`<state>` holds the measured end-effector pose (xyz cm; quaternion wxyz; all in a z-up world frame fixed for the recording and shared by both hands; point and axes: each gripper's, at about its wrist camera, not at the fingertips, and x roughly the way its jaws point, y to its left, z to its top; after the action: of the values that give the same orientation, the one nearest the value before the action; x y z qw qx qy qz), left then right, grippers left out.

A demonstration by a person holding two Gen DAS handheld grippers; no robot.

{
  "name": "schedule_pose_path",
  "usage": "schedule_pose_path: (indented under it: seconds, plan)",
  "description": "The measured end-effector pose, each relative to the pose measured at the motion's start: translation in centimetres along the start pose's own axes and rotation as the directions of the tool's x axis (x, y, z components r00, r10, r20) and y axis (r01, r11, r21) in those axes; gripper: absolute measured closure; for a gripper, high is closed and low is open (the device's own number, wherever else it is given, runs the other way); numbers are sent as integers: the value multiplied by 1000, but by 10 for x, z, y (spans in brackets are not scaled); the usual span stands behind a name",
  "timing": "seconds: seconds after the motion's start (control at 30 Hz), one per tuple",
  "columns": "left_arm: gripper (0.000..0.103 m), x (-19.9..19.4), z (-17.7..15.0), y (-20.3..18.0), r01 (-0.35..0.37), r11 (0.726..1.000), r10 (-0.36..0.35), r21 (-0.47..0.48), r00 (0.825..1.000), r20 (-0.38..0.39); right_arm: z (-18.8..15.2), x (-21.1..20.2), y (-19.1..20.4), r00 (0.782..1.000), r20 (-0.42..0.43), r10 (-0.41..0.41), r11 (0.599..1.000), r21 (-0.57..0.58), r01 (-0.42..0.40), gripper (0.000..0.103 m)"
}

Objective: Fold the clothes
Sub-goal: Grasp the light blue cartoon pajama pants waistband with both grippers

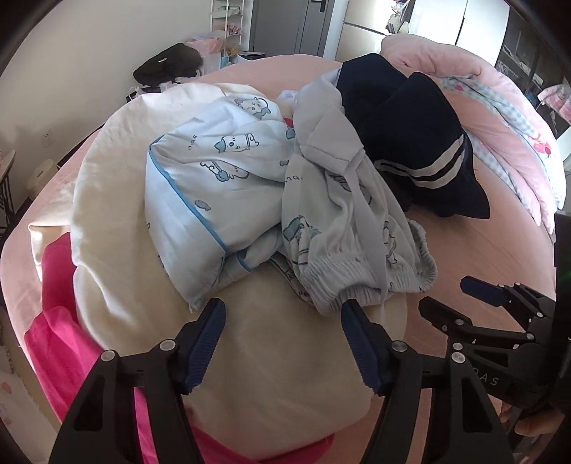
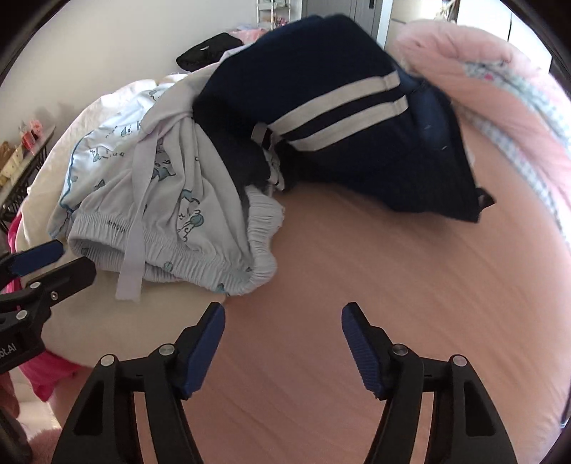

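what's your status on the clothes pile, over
Left gripper open, empty, at pajama pants waistband. Right gripper open over bare sheet. Nothing folded yet. Navy garment overlaps pants.

Bare pink sheet (image 2: 374,267) ahead of right gripper (image 2: 283,321) — clothes pile (image 2: 185,185) left, quilt (image 2: 499,89) right.

Daylight reaches you from the upper right of both frames, where the white cabinet doors (image 1: 460,25) blow out to glare. Your left wrist view is sharp at centre; the cream pillow (image 1: 117,200) is bright and the navy garment (image 1: 410,135) loses detail in its dark folds. Your right wrist view shows motion blur: the pink bed sheet (image 2: 410,285) smears into streaks, and the navy garment's white stripes (image 2: 342,107) look soft. Fisheye bending curves the bed, and black vignette fills every corner.
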<state>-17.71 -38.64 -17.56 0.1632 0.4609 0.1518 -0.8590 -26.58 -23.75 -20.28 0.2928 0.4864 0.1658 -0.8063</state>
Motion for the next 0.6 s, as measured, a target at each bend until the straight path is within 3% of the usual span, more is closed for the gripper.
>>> schedule_pose_path:
  seconds: [0.13, 0.17, 0.23, 0.3, 0.33, 0.47, 0.6]
  plan:
    - [41, 8, 5, 2, 0, 1000, 0, 4, 1000, 18, 6, 11, -6, 998, -15, 56, 997, 45, -55, 35]
    - [62, 8, 6, 2, -4, 1000, 4, 8, 999, 31, 8, 12, -7, 997, -18, 69, 996, 57, -68, 36]
    - [77, 5, 5, 3, -13, 1000, 12, 16, 999, 46, 11, 13, -9, 994, -13, 112, 991, 69, -111, 49]
    - [89, -1, 3, 4, -9, 1000, 8, 18, 998, 56, 12, 12, -12, 984, -24, 177, 979, 107, -174, 93]
    - [96, -6, 1, 5, 12, 1000, -13, 15, 998, 63, 12, 7, -13, 981, -11, 191, 975, 120, -189, 94]
    - [98, -32, -6, -4, 40, 998, -45, 48, 993, 106, 9, -22, -5, 984, 79, 162, 985, 54, -167, 99]
    - [98, -58, -14, -18, 70, 995, -79, 75, 989, 126, 8, -54, -9, 973, 126, 195, 979, 36, -201, 101]
